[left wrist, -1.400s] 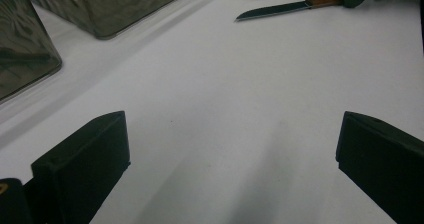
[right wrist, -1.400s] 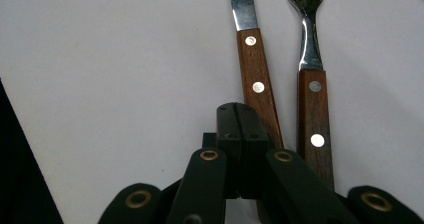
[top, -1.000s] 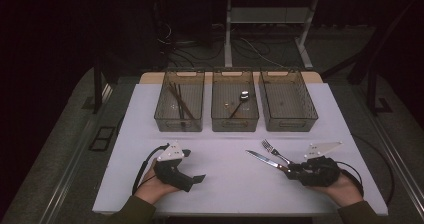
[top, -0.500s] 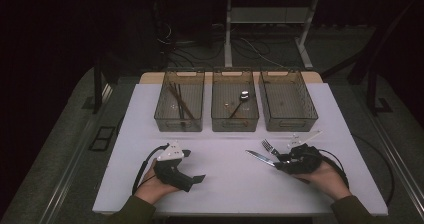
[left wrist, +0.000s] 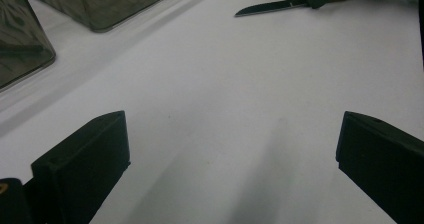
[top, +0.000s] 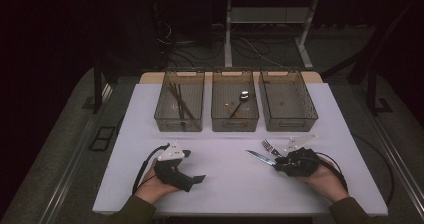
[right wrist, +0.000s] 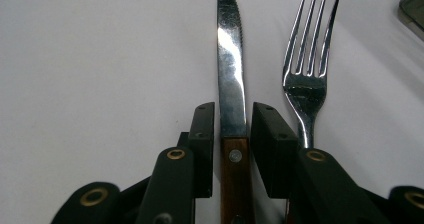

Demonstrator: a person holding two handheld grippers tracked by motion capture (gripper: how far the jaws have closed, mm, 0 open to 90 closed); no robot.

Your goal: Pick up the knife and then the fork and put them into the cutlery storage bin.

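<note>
Room: dark, with table legs and loose cables on the floor at the top of the high view.
Surface: 1 white table [top: 220,134] across the middle of the frame.
Bins: 3 clear bins in a row at upper centre; the left bin [top: 180,106] holds dark sticks, the middle bin [top: 235,106] holds 1 spoon [top: 240,101], the right bin [top: 288,106] looks bare.
Cutlery on the table: 2 pieces, 1 knife [right wrist: 231,84] and 1 fork [right wrist: 306,79], side by side at lower right of the high view.
Left gripper [top: 192,171]: lower left of the high view, lying on the table in the person's hand; jaws spread wide with bare table between them.
Right gripper [right wrist: 233,134]: lower right of the high view; its jaws have just been closing and stand 1 on each side of the knife where blade meets wooden handle. Whether the pads press the knife yet, I cannot tell.
Knife: flat on the table, blade pointing away beyond the jaw tips.
Fork: just outside the right-hand jaw in the right gripper view, tines pointing away.
</note>
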